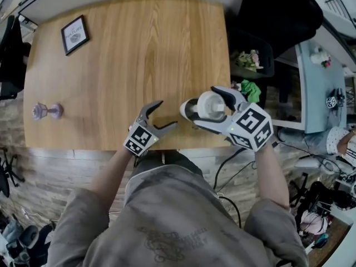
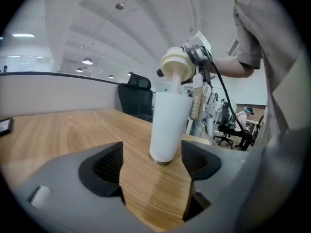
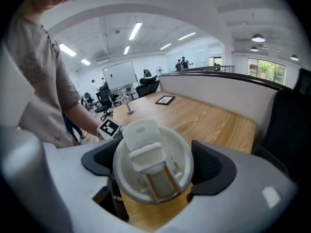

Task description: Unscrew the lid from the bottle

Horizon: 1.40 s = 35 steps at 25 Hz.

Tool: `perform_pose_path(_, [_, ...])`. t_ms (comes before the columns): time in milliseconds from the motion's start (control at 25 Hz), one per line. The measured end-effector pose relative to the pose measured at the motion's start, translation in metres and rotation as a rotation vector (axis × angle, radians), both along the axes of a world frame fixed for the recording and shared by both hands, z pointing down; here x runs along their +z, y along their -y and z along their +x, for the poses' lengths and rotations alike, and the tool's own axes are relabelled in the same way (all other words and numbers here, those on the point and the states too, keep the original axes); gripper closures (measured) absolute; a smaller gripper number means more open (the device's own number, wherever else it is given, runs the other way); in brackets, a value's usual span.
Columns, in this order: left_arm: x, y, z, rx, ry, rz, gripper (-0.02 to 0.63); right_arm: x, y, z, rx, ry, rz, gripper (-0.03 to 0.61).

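Note:
A white bottle (image 2: 167, 125) stands upright near the front edge of the wooden table (image 1: 139, 60). Its cream flip-top lid (image 3: 150, 166) sits at the bottle's top, between both pads of my right gripper (image 3: 154, 161), which comes down from above and is shut on it. In the head view the lid (image 1: 211, 103) shows inside that gripper (image 1: 208, 105), above the bottle body (image 1: 188, 110). I cannot tell whether the lid is still threaded on. My left gripper (image 1: 167, 114) lies low on the table just left of the bottle, open, with its pads (image 2: 107, 164) short of the bottle's base.
A small framed picture (image 1: 74, 34) lies at the table's far left corner. A little purple object (image 1: 47, 111) sits near the left edge. Past the table's right edge are a black chair (image 1: 278, 15) and a bin with green stuff (image 1: 251, 90). Cables trail on the floor.

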<state>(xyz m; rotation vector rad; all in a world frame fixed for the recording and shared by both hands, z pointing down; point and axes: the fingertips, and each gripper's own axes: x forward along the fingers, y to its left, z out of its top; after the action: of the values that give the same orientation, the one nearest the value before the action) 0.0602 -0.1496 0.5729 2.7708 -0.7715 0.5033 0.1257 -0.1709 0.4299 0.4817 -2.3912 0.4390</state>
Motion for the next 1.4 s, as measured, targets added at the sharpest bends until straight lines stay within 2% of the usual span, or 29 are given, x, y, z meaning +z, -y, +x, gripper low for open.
perform_pose_path(160, [-0.04,0.008,-0.038,-0.113,-0.019,0.011,0.273,-0.023,0.011,0.002,0.132,0.114,0.004,0.107])
perform_pose_path(360, [-0.09,0.018,-0.079,-0.228,-0.028,0.04,0.291,-0.036,0.006,0.002,0.165,0.1,0.055,0.107])
perform_pose_path(520, [-0.112,0.022,-0.092,-0.254,-0.014,0.081,0.293,-0.045,0.003,0.007,0.175,0.103,0.065,0.107])
perform_pose_path(800, [-0.151,0.025,-0.087,-0.267,-0.009,0.153,0.332,-0.081,0.004,0.021,0.213,0.139,0.12,0.107])
perform_pose_path(960, [-0.189,0.032,-0.087,-0.29,-0.029,0.219,0.37,-0.119,0.007,0.026,0.27,0.245,0.16,0.107])
perform_pose_path(1120, [-0.237,0.037,-0.088,-0.33,-0.062,0.304,0.403,-0.169,0.01,0.032,0.355,0.416,0.22,0.107])
perform_pose_path(1240, [-0.269,0.04,-0.089,-0.337,-0.061,0.349,0.405,-0.211,0.009,0.032,0.385,0.527,0.329,0.107])
perform_pose_path(1400, [-0.307,0.049,-0.096,-0.374,-0.062,0.383,0.434,-0.253,0.007,0.03,0.428,0.578,0.476,0.107])
